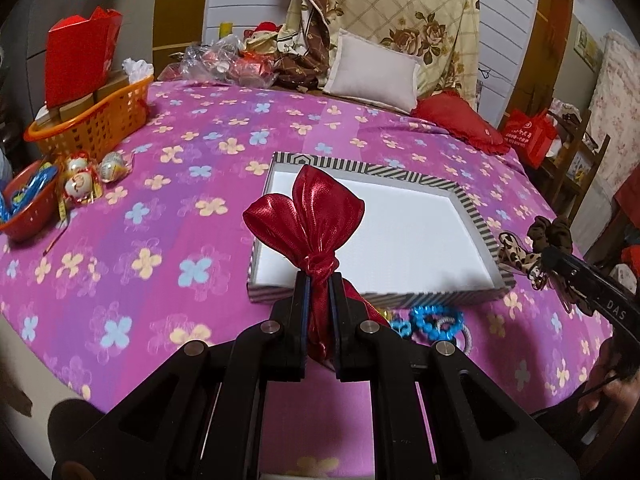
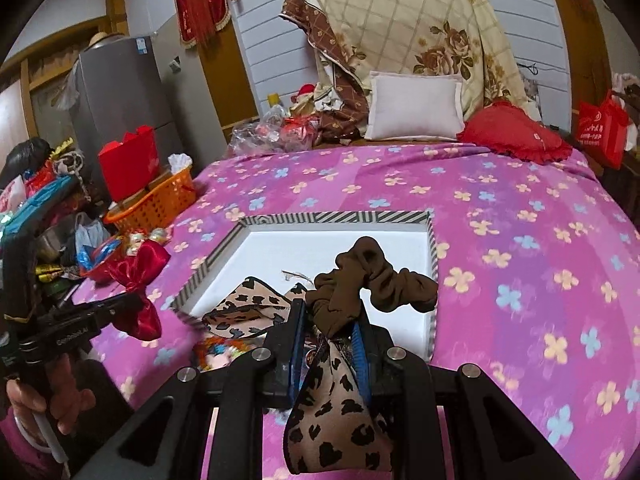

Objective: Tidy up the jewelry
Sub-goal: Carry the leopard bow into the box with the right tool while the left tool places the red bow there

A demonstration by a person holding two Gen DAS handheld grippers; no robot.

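Note:
My left gripper (image 1: pixel 319 280) is shut on a red satin bow (image 1: pixel 310 216) and holds it above the near edge of a shallow striped box with a white floor (image 1: pixel 400 232). My right gripper (image 2: pixel 330 320) is shut on a brown scrunchie with a leopard-print bow (image 2: pixel 372 280), held over the near side of the same box (image 2: pixel 320 252). Each gripper shows in the other view: the right (image 1: pixel 556 258) at the box's right, the left (image 2: pixel 136 300) at its left. A blue bead bracelet (image 1: pixel 436 318) lies on the bedspread in front of the box.
The box sits on a pink flowered bedspread (image 1: pixel 180 184). An orange basket (image 1: pixel 92 120) with a red bag, a red bowl (image 1: pixel 28 204) and small ornaments (image 1: pixel 80 180) stand at the left. Pillows (image 1: pixel 372 70) and a red cushion (image 1: pixel 456 120) lie at the back.

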